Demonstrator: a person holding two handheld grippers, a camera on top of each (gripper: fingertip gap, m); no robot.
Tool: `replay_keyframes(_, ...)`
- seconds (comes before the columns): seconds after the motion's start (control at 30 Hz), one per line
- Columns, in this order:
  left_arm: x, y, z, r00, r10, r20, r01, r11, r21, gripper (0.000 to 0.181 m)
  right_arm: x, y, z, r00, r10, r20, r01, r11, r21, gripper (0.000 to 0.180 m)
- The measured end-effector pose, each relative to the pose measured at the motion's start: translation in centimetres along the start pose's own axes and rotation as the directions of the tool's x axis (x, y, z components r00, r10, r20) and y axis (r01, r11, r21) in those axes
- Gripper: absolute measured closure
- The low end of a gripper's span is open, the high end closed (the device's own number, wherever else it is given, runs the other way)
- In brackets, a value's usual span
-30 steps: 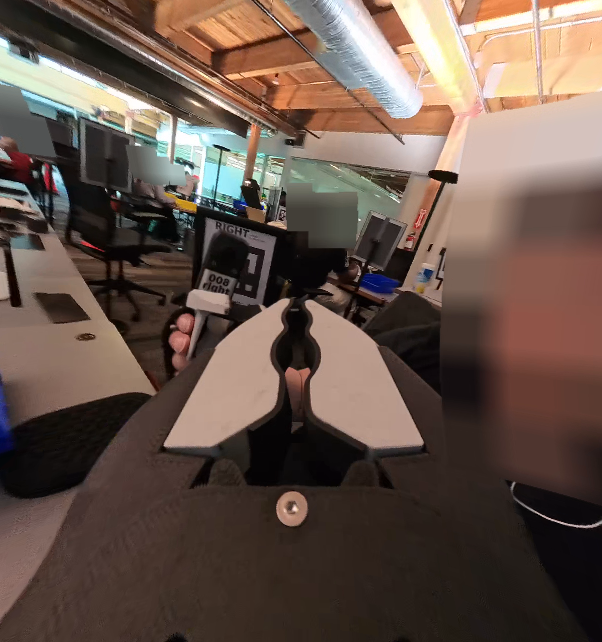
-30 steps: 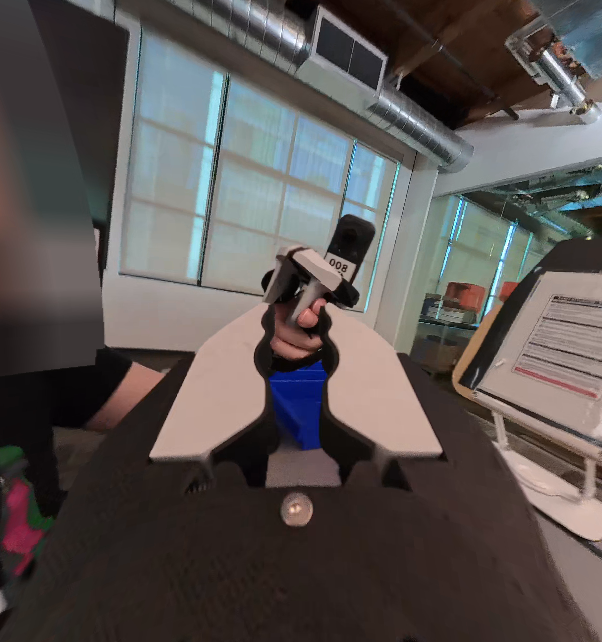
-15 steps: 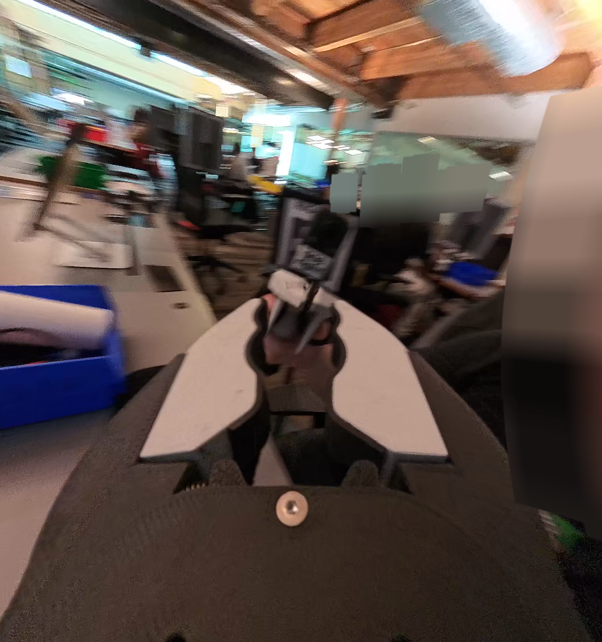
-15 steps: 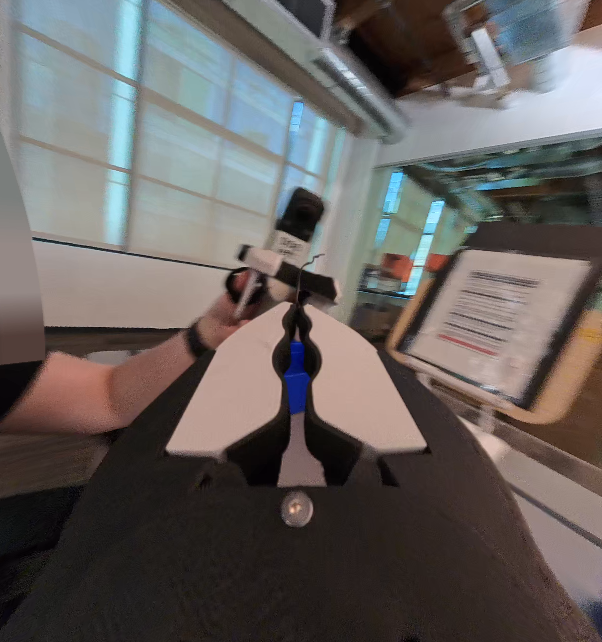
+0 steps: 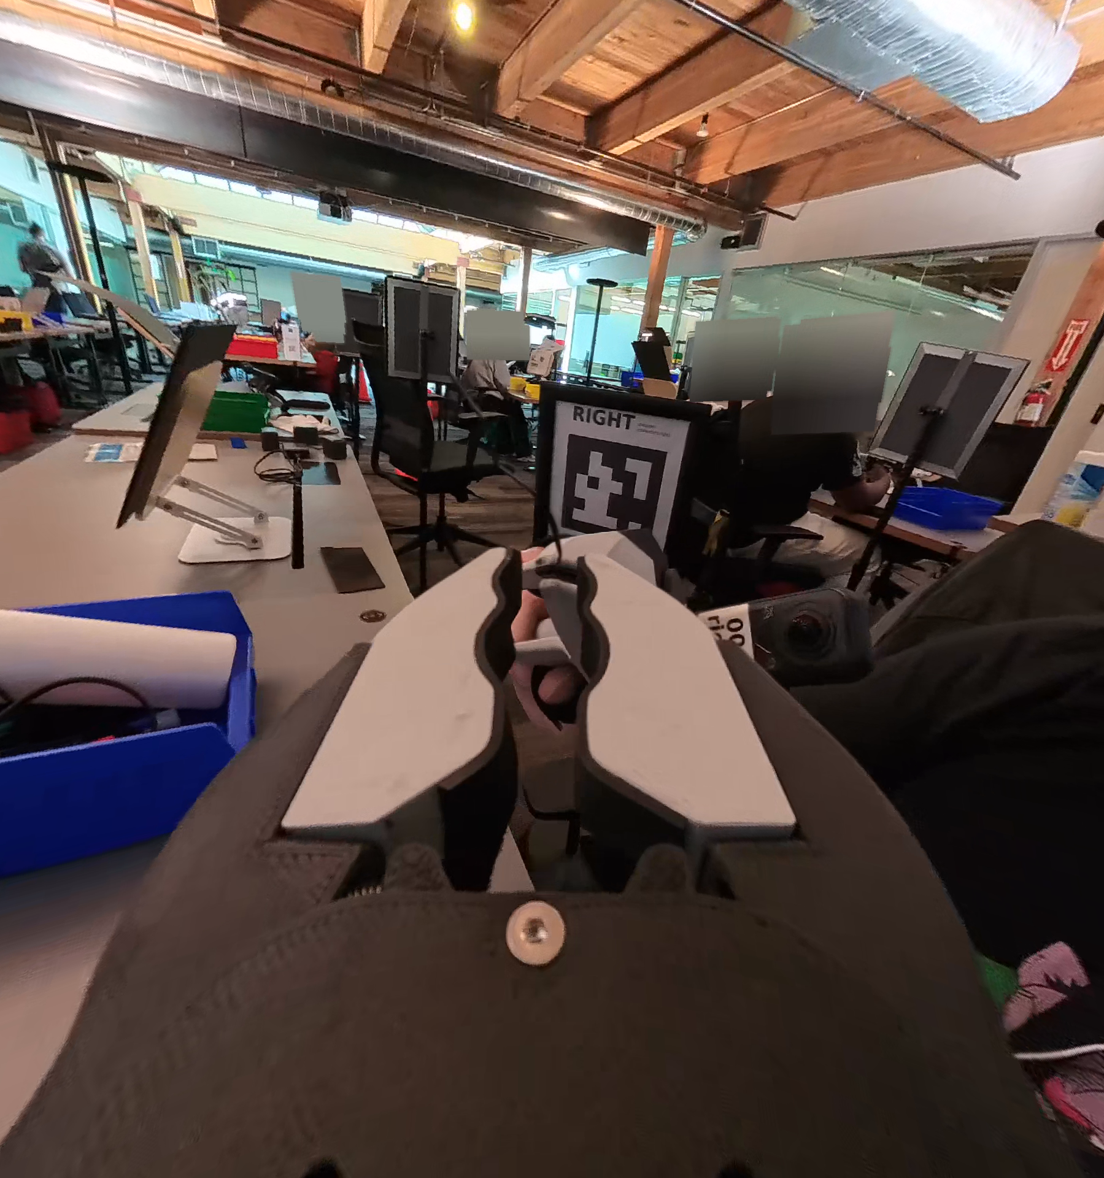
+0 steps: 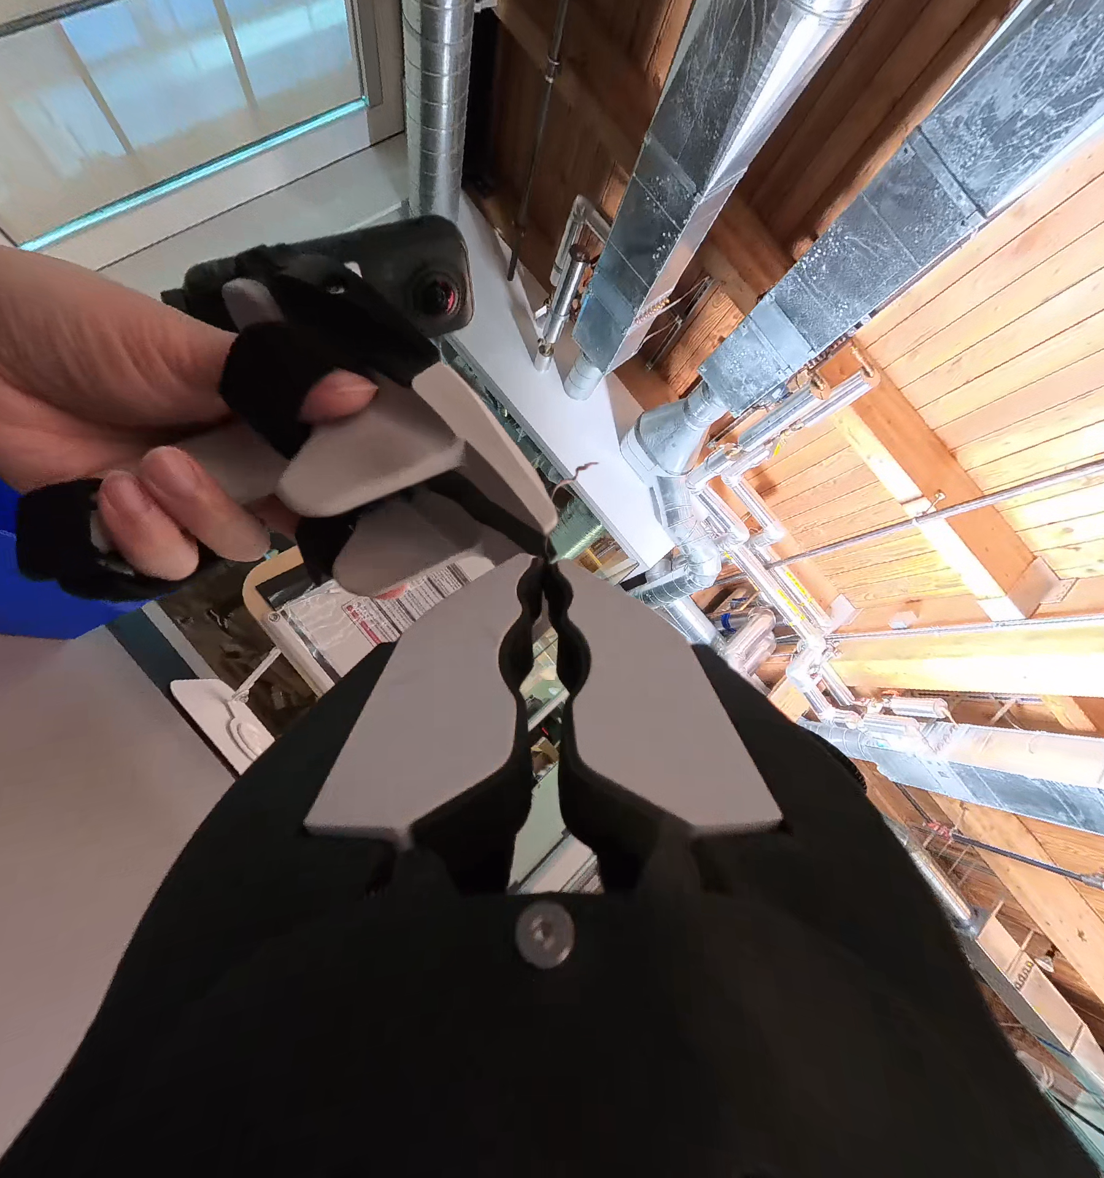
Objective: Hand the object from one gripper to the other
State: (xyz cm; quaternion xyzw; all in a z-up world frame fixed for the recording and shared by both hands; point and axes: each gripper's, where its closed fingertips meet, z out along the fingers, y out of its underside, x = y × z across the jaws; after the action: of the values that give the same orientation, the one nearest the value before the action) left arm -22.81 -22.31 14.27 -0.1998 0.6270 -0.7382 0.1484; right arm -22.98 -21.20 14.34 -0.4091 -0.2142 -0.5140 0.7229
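Printing shows on several things, none copied here: a black-framed marker board (image 5: pixel 613 472) with a black-and-white square pattern and one word above it, a white sticker (image 5: pixel 724 628) beside the lens of the camera on the far tool, a red sign (image 5: pixel 1069 344) on the right wall, and a printed sheet on a stand (image 6: pixel 377 612) seen in the right wrist view.

The left tool (image 5: pixel 546 564) has its fingers apart, with a clear gap from tips to base. Through that gap the other tool's grey fingers and the fingers of the hand that holds it show just beyond. The right tool (image 6: pixel 541 564) has its tips drawn together, with only its wavy inner edges leaving small openings behind them. A thin dark wire (image 6: pixel 573 473) rises in a curl from where those tips meet, so it seems pinched there. The tips of the left tool come to the same spot, though whether they touch the wire cannot be told. A hand (image 6: pixel 122 408) in black straps grips the left tool.

A blue bin (image 5: pixel 90 803) with a white roll (image 5: pixel 90 650) in it sits on the grey counter (image 5: pixel 319 612) at the left.
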Motion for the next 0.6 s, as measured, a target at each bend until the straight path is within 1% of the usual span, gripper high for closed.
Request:
replay_keyframes(0.1,0.2,-0.3,-0.1,0.996,0.083,0.022,-0.083,0.996,0.021,0.181,-0.2,0.1,0.1,1.0,0.013,0.008,-0.013,1.0,-0.001,0.176)
replay_keyframes(0.17,-0.2,-0.2,-0.2,0.986,0.154,0.064,-0.154,0.988,0.0,0.181,-0.6,0.4,0.3,0.999,0.037,0.029,-0.037,0.999,-0.008,0.172)
replay_keyframes(0.23,-1.3,0.3,-0.5,0.961,0.238,0.143,-0.227,0.97,-0.088,0.181,-1.1,1.0,0.3,0.994,0.079,0.075,-0.078,0.997,-0.018,0.168)
replay_keyframes(0.3,-3.1,1.0,-1.4,0.89,0.395,0.23,-0.342,0.909,-0.238,0.18,-1.4,1.1,0.2,0.981,0.146,0.127,-0.145,0.989,-0.015,0.165)
replay_keyframes(0.33,-4.1,1.3,-2.1,0.83,0.49,0.265,-0.398,0.855,-0.332,0.181,-1.2,1.1,0.1,0.979,0.151,0.137,-0.151,0.988,-0.013,0.162)
replay_keyframes(0.37,-5.2,1.8,-2.9,0.755,0.591,0.284,-0.443,0.78,-0.442,0.181,-1.3,0.8,0.0,0.98,0.118,0.157,-0.119,0.993,-0.007,0.161)
replay_keyframes(0.4,-6.2,2.5,-3.7,0.677,0.683,0.273,-0.468,0.686,-0.556,0.181,-1.8,0.6,-0.1,0.979,0.044,0.198,-0.045,0.999,-0.001,0.16)
replay_keyframes(0.47,-7.7,4.1,-5.2,0.544,0.821,0.174,-0.475,0.472,-0.742,0.181,-3.5,0.7,-0.1,0.941,-0.166,0.296,0.173,0.985,0.001,0.158)
replay_keyframes(0.53,-8.0,6.1,-6.0,0.477,0.879,0.014,-0.491,0.279,-0.825,0.181,-5.5,1.4,-0.2,0.85,-0.329,0.412,0.354,0.935,0.015,0.156)
replay_keyframes(0.57,-7.9,7.0,-6.0,0.458,0.888,-0.049,-0.505,0.214,-0.836,0.18,-6.2,1.8,-0.2,0.808,-0.372,0.457,0.411,0.911,0.015,0.156)
replay_keyframes(0.6,-7.8,7.8,-5.9,0.453,0.886,-0.101,-0.519,0.17,-0.838,0.18,-6.8,2.3,-0.3,0.772,-0.392,0.5,0.444,0.896,0.018,0.155)
